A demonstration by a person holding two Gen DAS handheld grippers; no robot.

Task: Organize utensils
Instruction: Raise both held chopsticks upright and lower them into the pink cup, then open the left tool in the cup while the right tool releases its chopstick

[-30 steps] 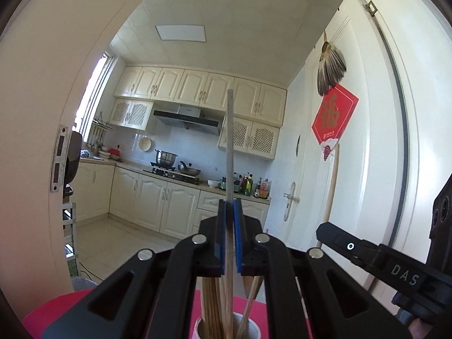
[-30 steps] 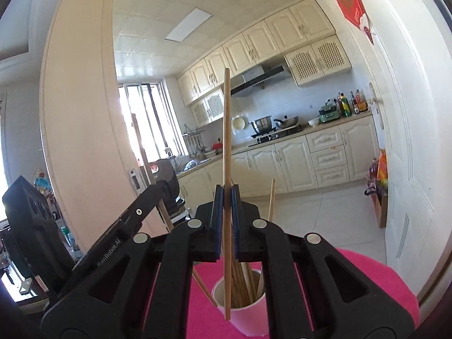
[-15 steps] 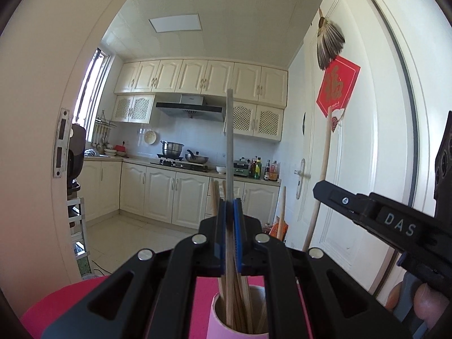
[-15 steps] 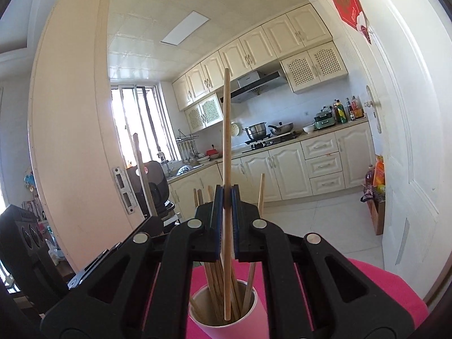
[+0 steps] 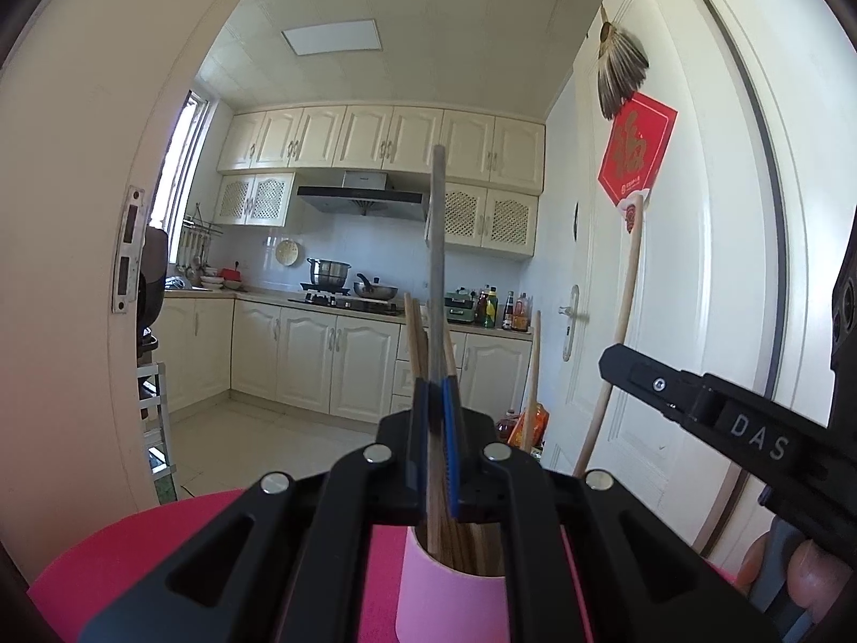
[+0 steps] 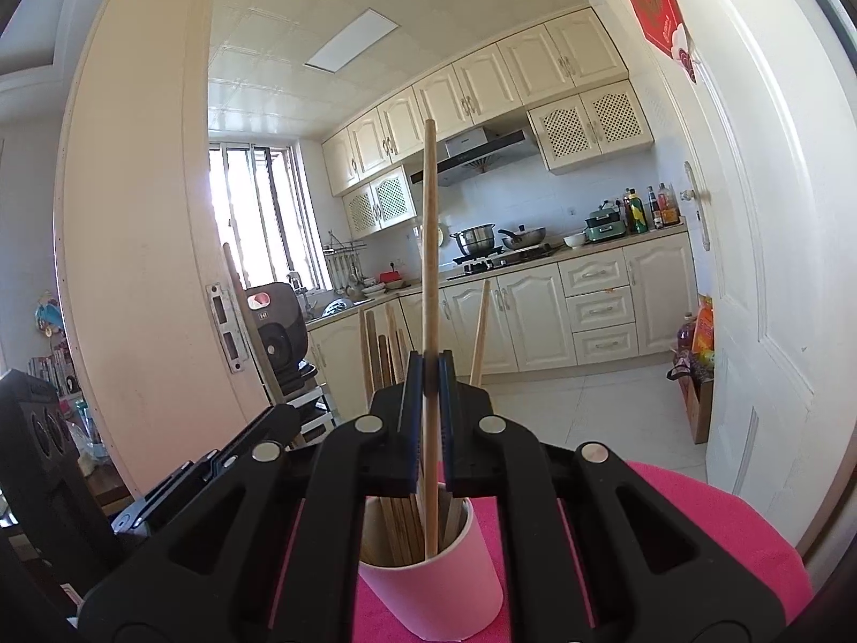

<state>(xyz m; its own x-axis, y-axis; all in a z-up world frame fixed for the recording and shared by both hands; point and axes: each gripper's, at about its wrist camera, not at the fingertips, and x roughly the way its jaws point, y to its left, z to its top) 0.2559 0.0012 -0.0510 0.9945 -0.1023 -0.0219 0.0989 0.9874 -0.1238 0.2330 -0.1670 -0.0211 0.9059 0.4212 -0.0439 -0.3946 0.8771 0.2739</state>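
Observation:
A pink cup (image 5: 452, 597) (image 6: 436, 597) stands on a pink table mat (image 6: 696, 530) and holds several wooden chopsticks. My left gripper (image 5: 436, 447) is shut on a grey chopstick (image 5: 436, 268) held upright, its lower end inside the cup. My right gripper (image 6: 430, 412) is shut on a light wooden chopstick (image 6: 428, 246), also upright with its lower end in the cup. The right gripper also shows in the left wrist view (image 5: 712, 412) at right, its chopstick (image 5: 616, 343) leaning beside it.
The pink mat (image 5: 134, 552) covers a round table top. A white door (image 6: 760, 268) stands close at the right. A door frame (image 6: 139, 246) is at the left. Kitchen cabinets (image 5: 321, 359) lie far behind.
Both grippers have moved down over the cup. Both held chopsticks now reach into the cup among the others; a second ago the right one hung outside its rim.

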